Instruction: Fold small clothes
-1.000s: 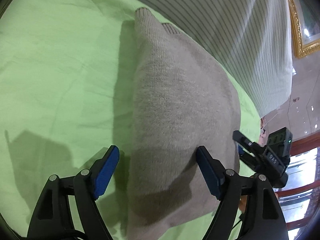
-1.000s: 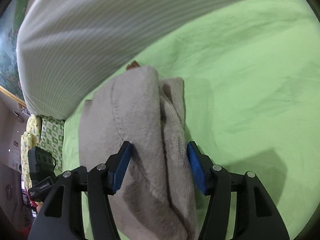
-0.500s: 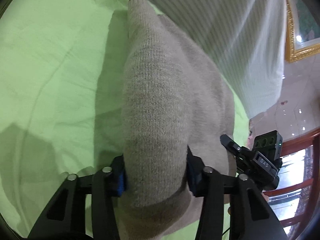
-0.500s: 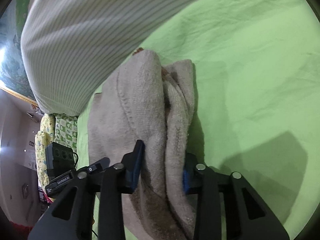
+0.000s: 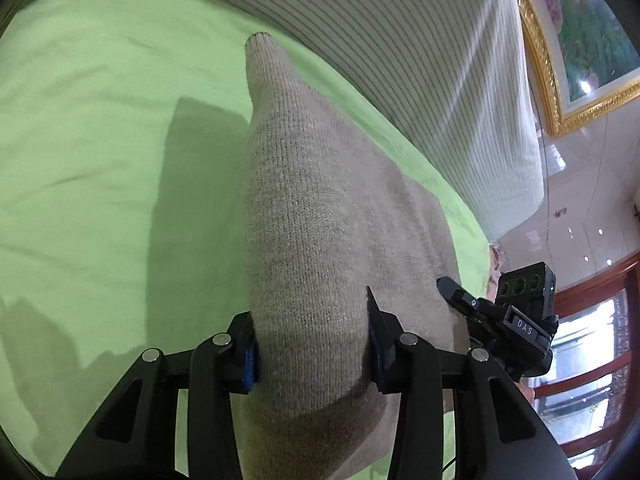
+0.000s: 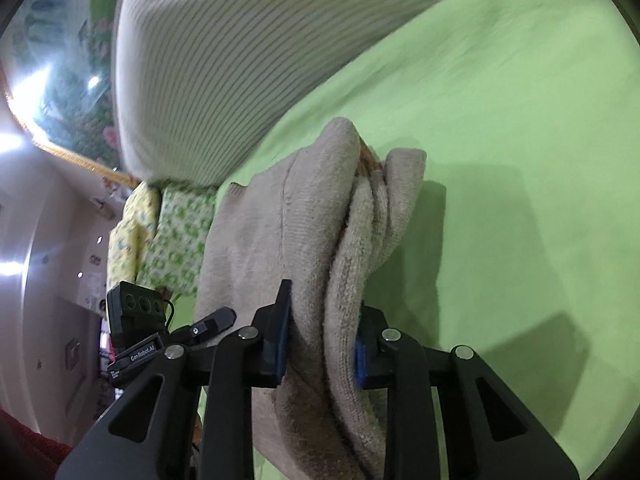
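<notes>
A small beige knitted garment (image 5: 304, 216) is folded into a thick bundle and held up over the green sheet (image 5: 88, 152). My left gripper (image 5: 312, 340) is shut on one end of it, the blue pads pressing both sides. My right gripper (image 6: 322, 336) is shut on the other end of the garment (image 6: 320, 220), where several folded layers bunch between the fingers. The right gripper's body (image 5: 516, 320) shows at the right of the left wrist view, and the left gripper's body (image 6: 140, 332) shows at the left of the right wrist view.
The person's striped white top (image 5: 420, 48) fills the far side, close behind the garment. A gold picture frame (image 5: 560, 92) hangs on the wall. A green-and-yellow patterned cloth (image 6: 160, 232) lies at the sheet's edge. The sheet (image 6: 520, 120) spreads out wide.
Both grippers closed on the garment from open. The garment has been lifted off the sheet and bunched between the two grippers.
</notes>
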### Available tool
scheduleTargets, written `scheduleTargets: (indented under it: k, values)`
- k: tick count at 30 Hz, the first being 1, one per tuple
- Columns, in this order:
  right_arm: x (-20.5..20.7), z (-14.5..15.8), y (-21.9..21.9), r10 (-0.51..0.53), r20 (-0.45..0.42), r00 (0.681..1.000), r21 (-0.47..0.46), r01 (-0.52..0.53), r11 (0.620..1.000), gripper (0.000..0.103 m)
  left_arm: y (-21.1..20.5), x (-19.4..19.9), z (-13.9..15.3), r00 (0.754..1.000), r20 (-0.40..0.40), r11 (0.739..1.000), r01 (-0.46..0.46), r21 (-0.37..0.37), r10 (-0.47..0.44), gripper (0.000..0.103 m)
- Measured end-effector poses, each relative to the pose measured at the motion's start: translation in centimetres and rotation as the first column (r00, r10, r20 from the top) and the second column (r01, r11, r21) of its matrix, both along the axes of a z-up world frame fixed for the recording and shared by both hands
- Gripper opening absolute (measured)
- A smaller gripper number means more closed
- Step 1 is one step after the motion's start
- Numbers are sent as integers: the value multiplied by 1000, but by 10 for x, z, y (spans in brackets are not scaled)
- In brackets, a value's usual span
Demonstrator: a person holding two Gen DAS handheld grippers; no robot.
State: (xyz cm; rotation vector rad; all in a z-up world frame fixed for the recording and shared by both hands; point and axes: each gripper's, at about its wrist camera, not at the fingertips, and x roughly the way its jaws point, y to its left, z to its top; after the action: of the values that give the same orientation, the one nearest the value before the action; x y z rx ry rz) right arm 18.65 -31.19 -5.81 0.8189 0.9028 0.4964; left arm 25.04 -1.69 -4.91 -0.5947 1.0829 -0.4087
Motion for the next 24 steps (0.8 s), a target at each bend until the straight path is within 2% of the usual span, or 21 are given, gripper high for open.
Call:
scheduleTargets:
  k: [5, 10, 18, 24]
  values:
    - [-6, -5, 47, 49, -6, 999, -1, -49, 999, 26, 39, -22, 0, 999, 0, 999, -53, 2, 53, 41]
    - [-10, -8, 68, 79, -9, 997, -22, -79, 997, 26, 67, -34, -6, 998, -6, 998, -69, -7, 69, 41]
    - [-8, -24, 80, 86, -60, 994, -71, -90, 993, 27, 55, -28, -30, 997, -45, 998, -65, 3, 66, 44]
    - [-7, -41, 73, 77, -84, 993, -59, -83, 995, 33, 60, -26, -46, 994, -75, 997, -79, -2, 79, 56]
